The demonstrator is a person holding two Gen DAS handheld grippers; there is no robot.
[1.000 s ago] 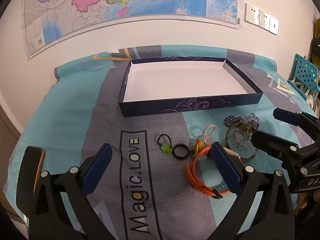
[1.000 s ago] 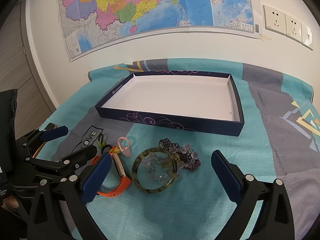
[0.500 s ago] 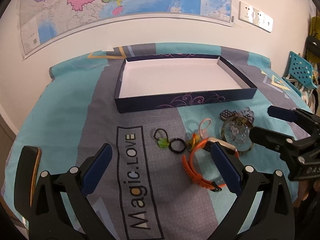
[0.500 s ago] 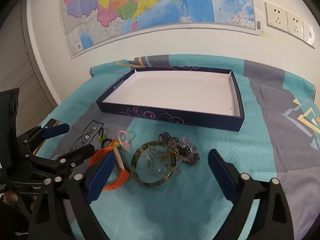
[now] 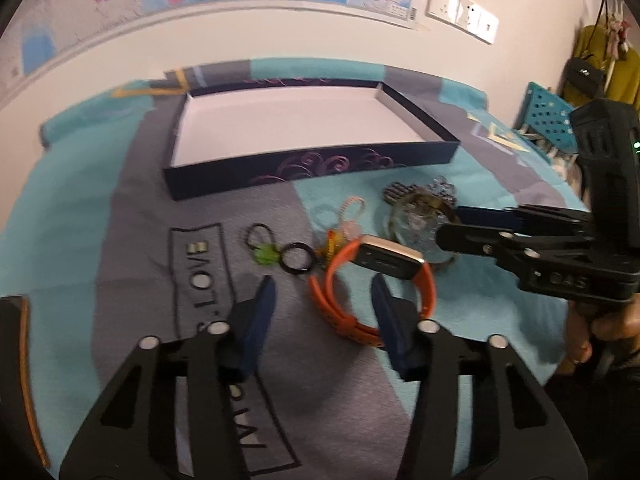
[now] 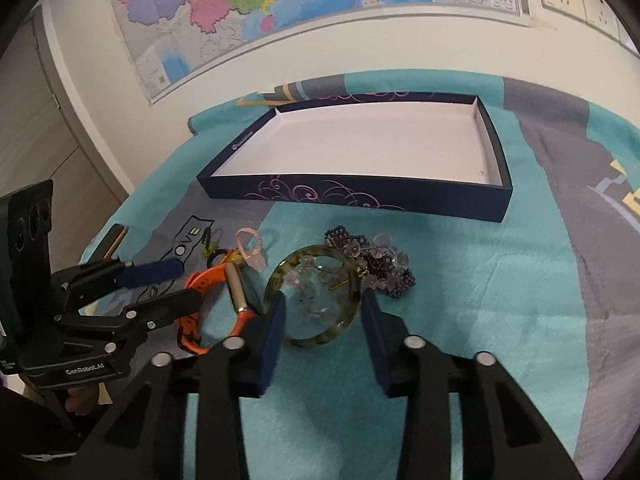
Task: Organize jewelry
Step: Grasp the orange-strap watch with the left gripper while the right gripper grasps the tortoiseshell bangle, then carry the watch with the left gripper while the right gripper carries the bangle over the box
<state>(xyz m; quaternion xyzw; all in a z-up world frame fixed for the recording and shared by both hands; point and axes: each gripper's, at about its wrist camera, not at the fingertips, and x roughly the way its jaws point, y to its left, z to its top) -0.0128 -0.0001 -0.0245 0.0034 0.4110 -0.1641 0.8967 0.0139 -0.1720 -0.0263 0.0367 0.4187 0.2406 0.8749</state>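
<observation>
An orange smartwatch lies on the cloth; my left gripper is open, its fingers either side of the strap's near loop. It also shows in the right wrist view. A mottled green bangle holds clear beads; my right gripper is open, its fingers flanking the bangle's near edge. Dark and clear bead bracelets lie behind it. A black ring, a green charm on a black loop and a pink loop lie near the watch. The navy box with a white floor stands behind.
A teal and grey cloth covers the table. A phone lies at the left edge. A wall with a map stands behind the box. A blue perforated chair is at the far right.
Both grippers have moved forward and down toward the jewelry, and their jaws have narrowed; the left now straddles the watch strap, the right the bangle.
</observation>
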